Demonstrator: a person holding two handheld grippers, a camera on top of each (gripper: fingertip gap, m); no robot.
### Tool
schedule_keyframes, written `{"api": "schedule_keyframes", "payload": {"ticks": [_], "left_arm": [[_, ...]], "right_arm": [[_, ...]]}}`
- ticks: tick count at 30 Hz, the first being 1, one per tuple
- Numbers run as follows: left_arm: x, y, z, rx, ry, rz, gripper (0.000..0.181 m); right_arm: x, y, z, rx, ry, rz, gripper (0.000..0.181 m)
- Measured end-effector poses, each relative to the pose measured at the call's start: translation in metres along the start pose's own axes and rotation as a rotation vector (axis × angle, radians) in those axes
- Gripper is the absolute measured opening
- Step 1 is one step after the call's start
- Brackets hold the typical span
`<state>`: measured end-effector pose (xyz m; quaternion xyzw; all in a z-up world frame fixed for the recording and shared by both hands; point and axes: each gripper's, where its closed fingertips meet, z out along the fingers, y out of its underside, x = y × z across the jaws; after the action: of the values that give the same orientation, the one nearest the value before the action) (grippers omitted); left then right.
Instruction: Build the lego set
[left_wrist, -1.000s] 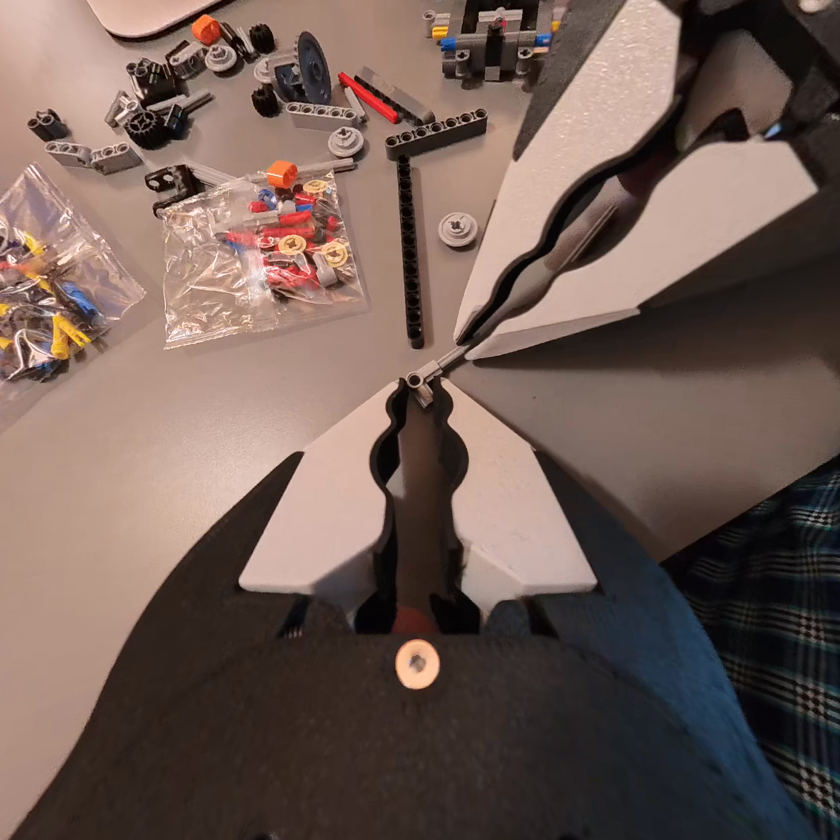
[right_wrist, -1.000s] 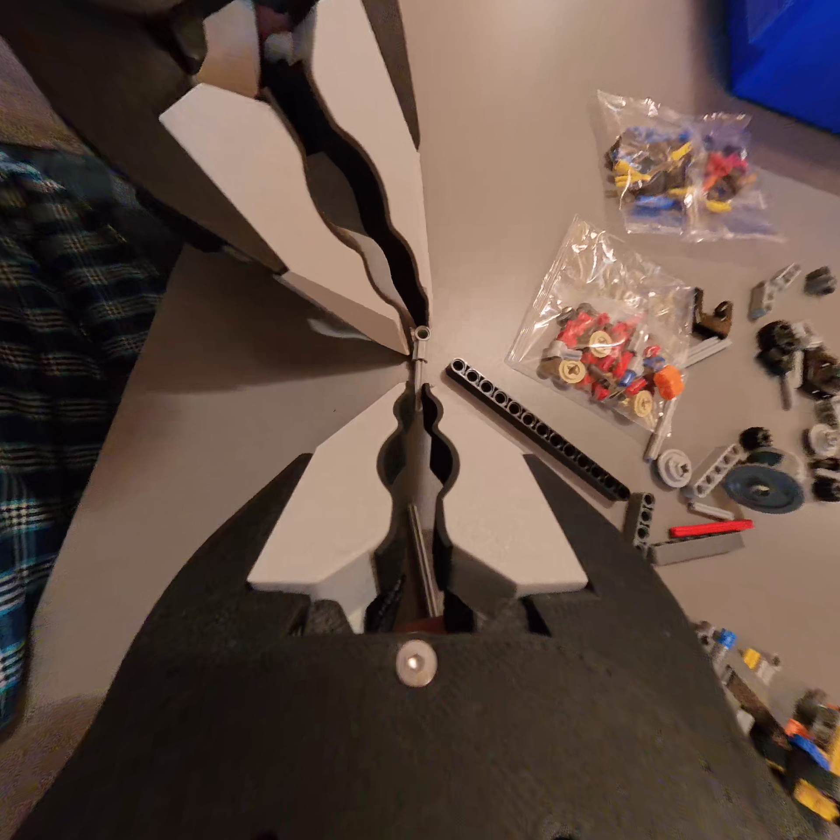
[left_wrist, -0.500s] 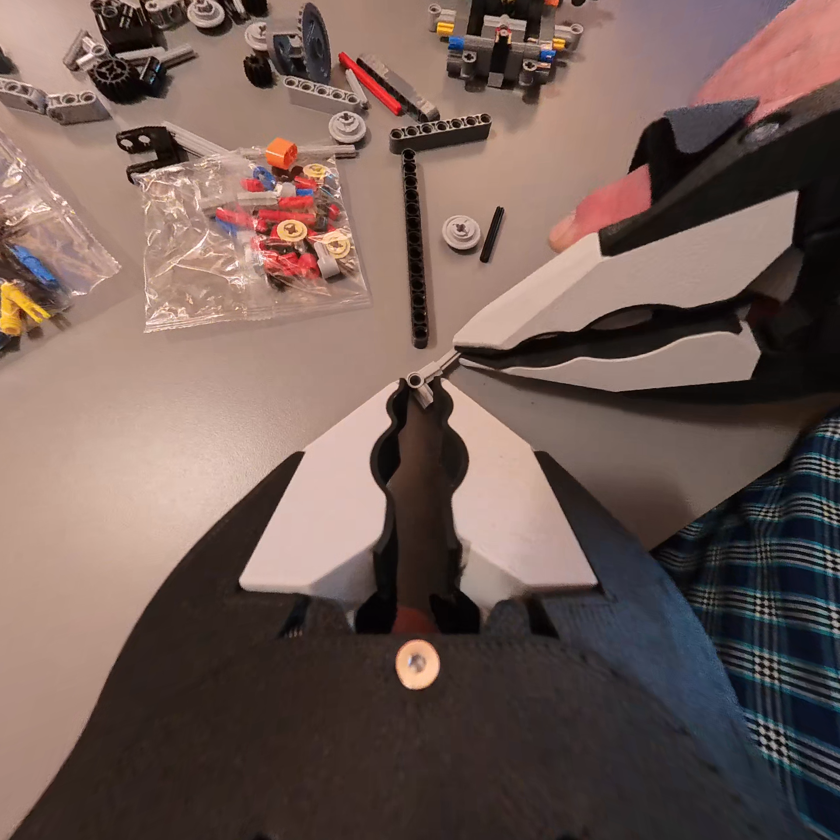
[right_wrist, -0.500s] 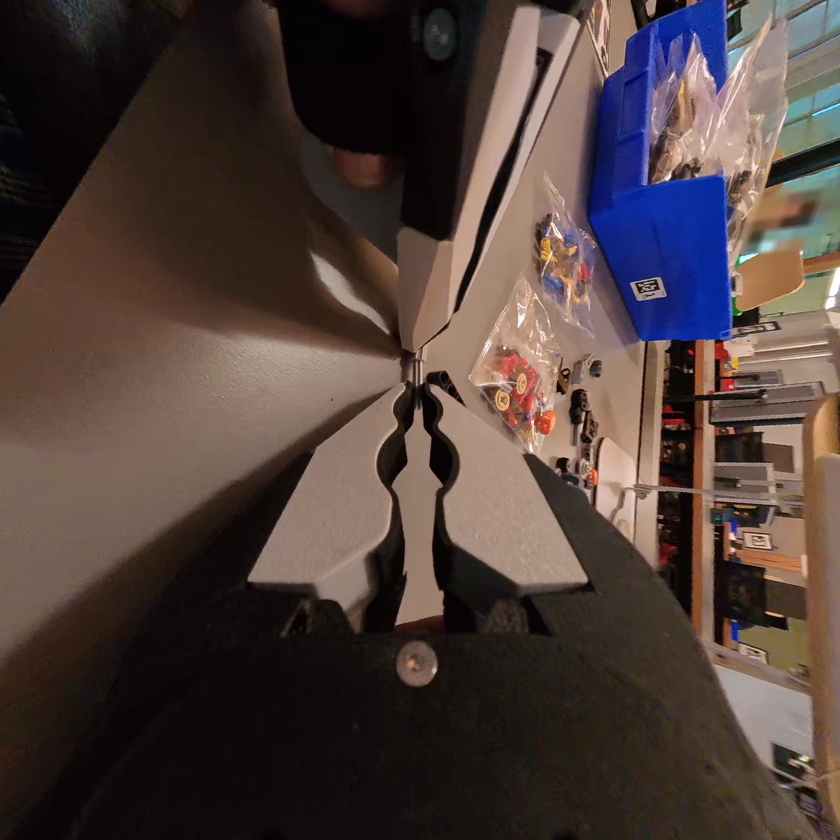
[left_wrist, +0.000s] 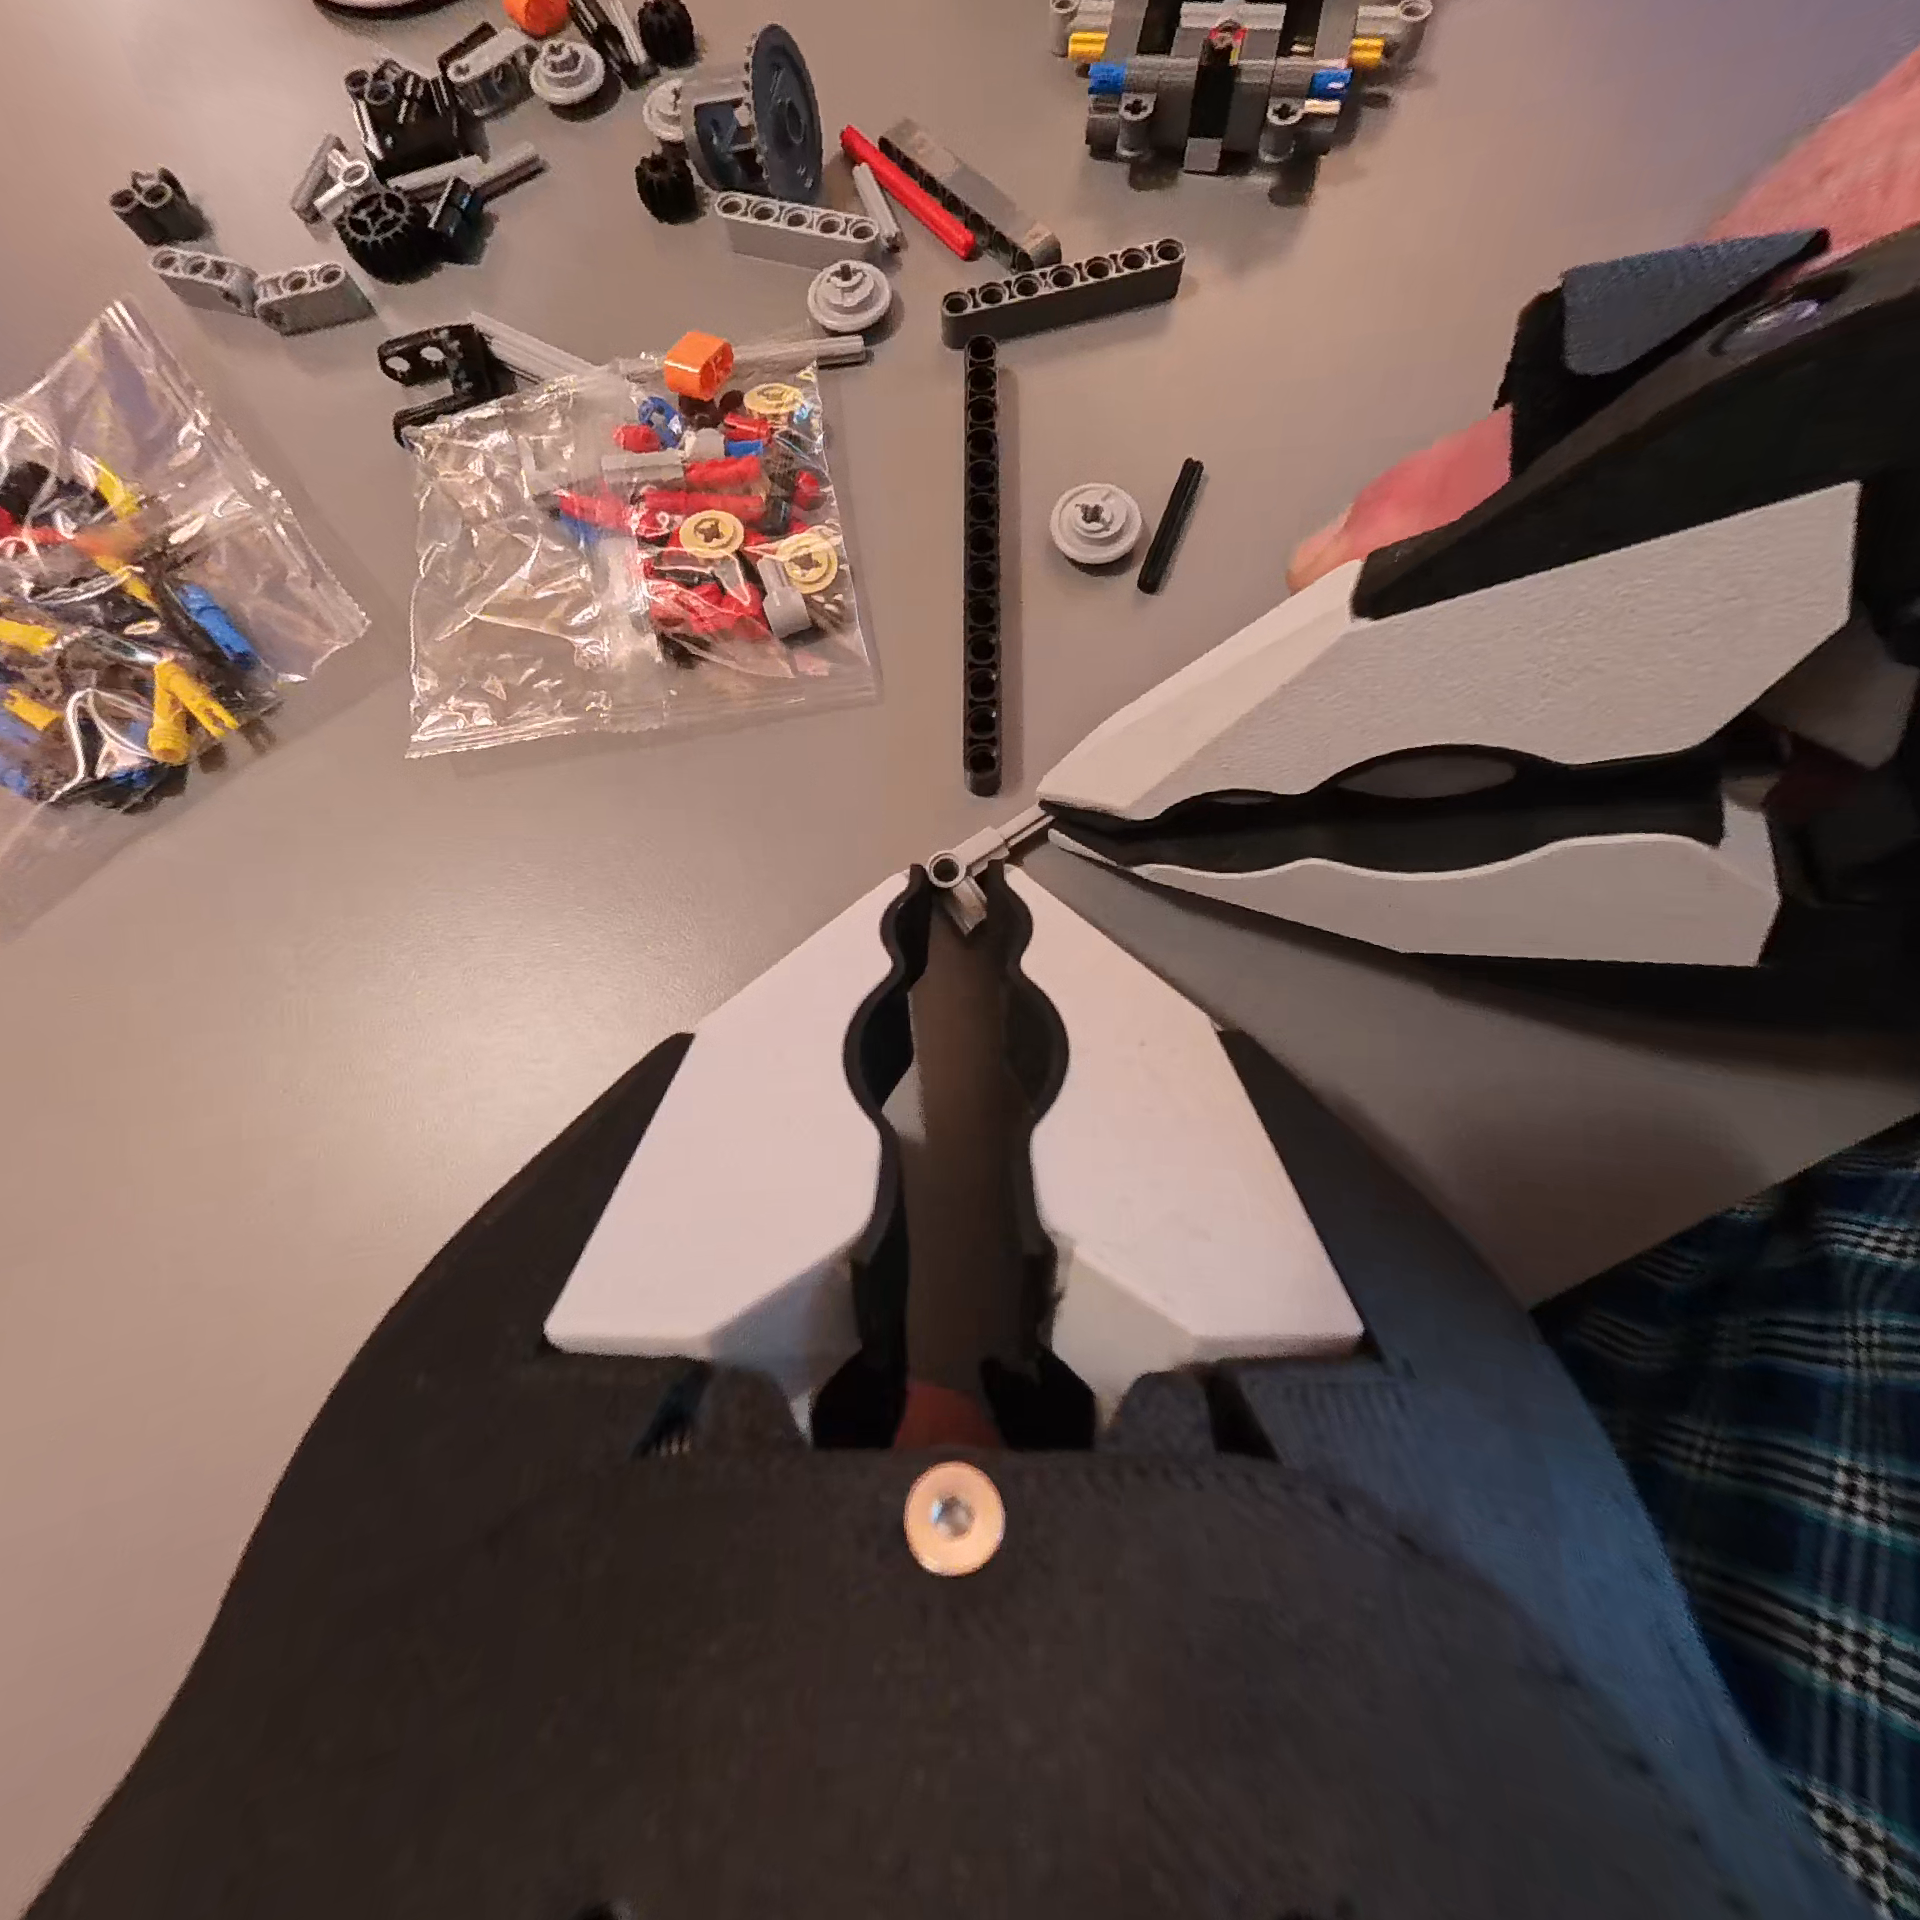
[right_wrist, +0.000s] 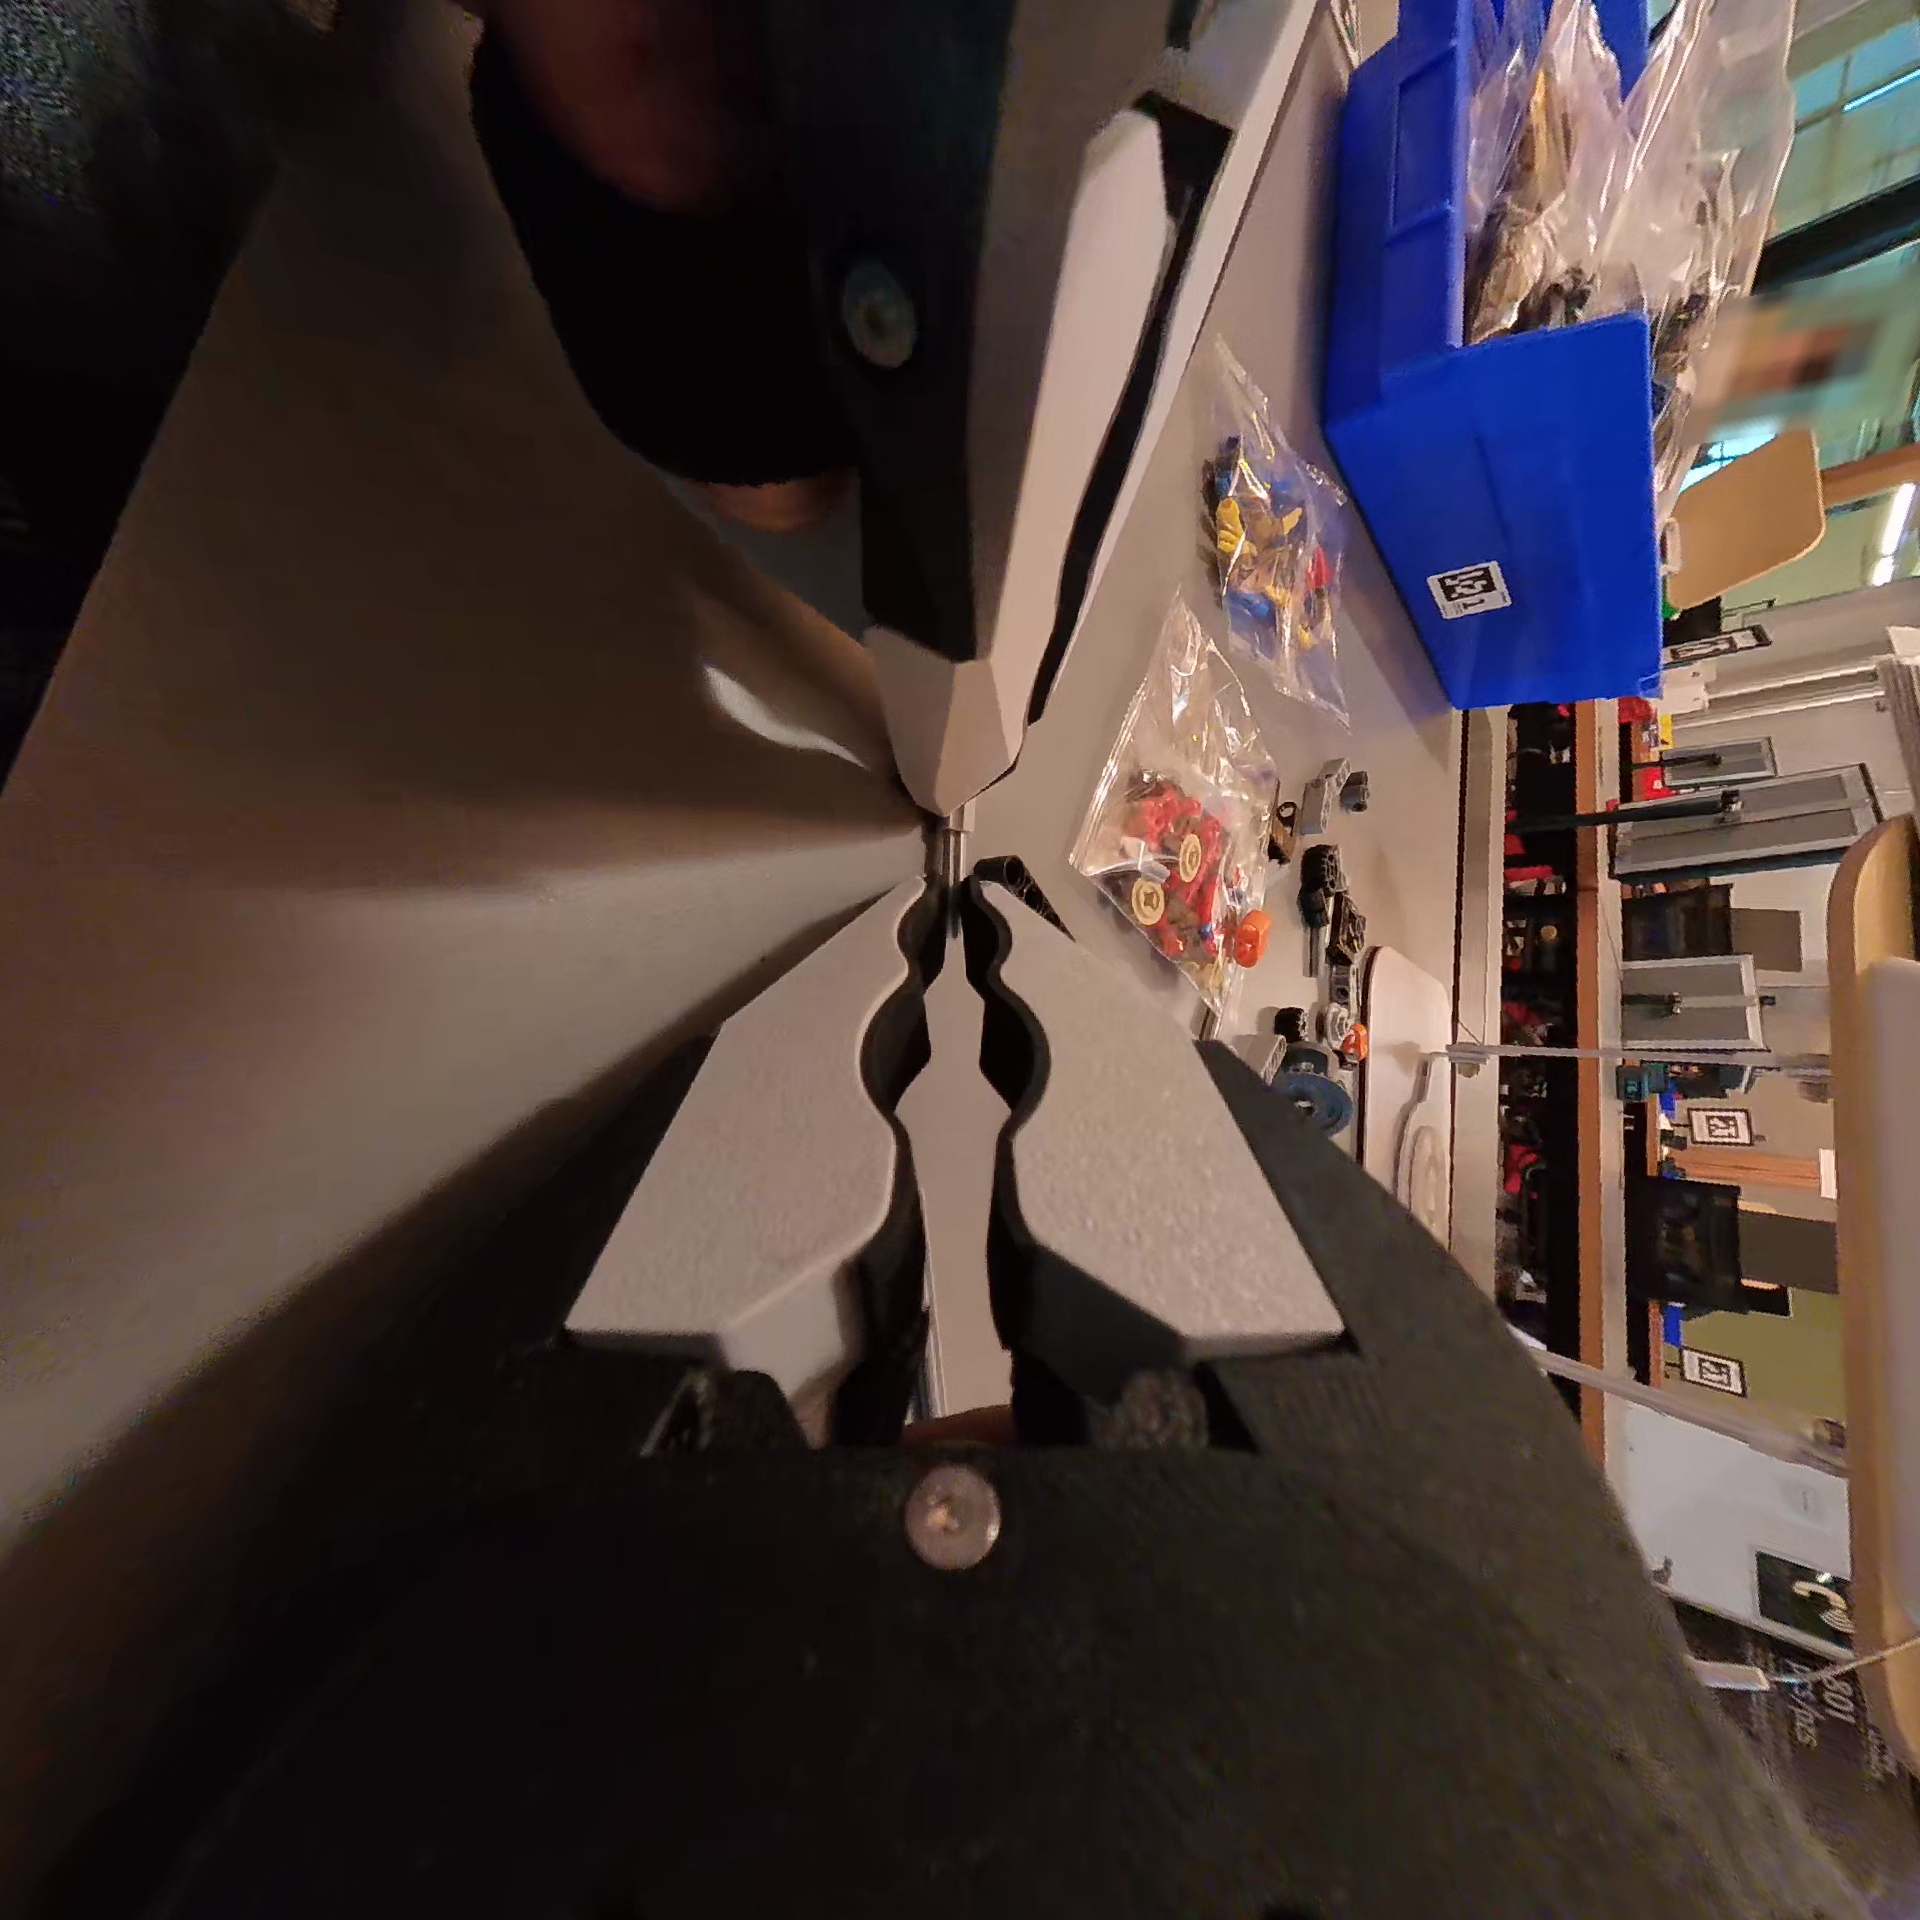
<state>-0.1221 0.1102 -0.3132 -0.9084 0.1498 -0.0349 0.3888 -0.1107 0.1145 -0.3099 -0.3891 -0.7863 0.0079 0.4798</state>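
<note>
My left gripper (left_wrist: 956, 883) is shut on a small grey connector (left_wrist: 964, 902), held a little above the grey table (left_wrist: 520, 987). My right gripper (left_wrist: 1047, 816) comes in from the right, turned on its side. It is shut on a thin grey axle (left_wrist: 1010, 831) whose tip meets the connector. In the right wrist view my right gripper (right_wrist: 948, 896) holds the axle (right_wrist: 948, 847), with the left gripper (right_wrist: 948, 802) tip to tip above it. A partly built assembly (left_wrist: 1216, 83) stands at the far edge.
A long black beam (left_wrist: 980, 561) lies just beyond the tips. Two bags of small parts (left_wrist: 644, 551) (left_wrist: 114, 582) lie to the left, with loose parts (left_wrist: 769, 135) behind. A grey hub (left_wrist: 1096, 525) and a black axle (left_wrist: 1169, 525) lie nearby. A blue bin (right_wrist: 1496, 416) holds more bags. Only a small space, under 4 cm, lies between the two pairs of fingers. My right tips are roughly 15 centimeters from the partly built assembly (left_wrist: 1216, 83).
My right gripper has rolled about a quarter turn onto its side while holding the axle against the connector. My left gripper has kept its grip and shifted only slightly.
</note>
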Motion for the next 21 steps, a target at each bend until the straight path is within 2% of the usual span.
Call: {"api": "schedule_keyframes", "payload": {"ticks": [13, 21], "left_arm": [[-0.0004, 0.0003, 0.0002, 0.010, 0.046, -0.052, 0.008], [-0.0027, -0.0009, 0.0016, 0.011, 0.030, -0.020, 0.008]], "right_arm": [[0.0001, -0.0036, 0.0029, 0.022, 0.008, -0.027, 0.000], [0.0015, -0.0047, 0.0067, 0.029, -0.035, 0.012, 0.000]]}}
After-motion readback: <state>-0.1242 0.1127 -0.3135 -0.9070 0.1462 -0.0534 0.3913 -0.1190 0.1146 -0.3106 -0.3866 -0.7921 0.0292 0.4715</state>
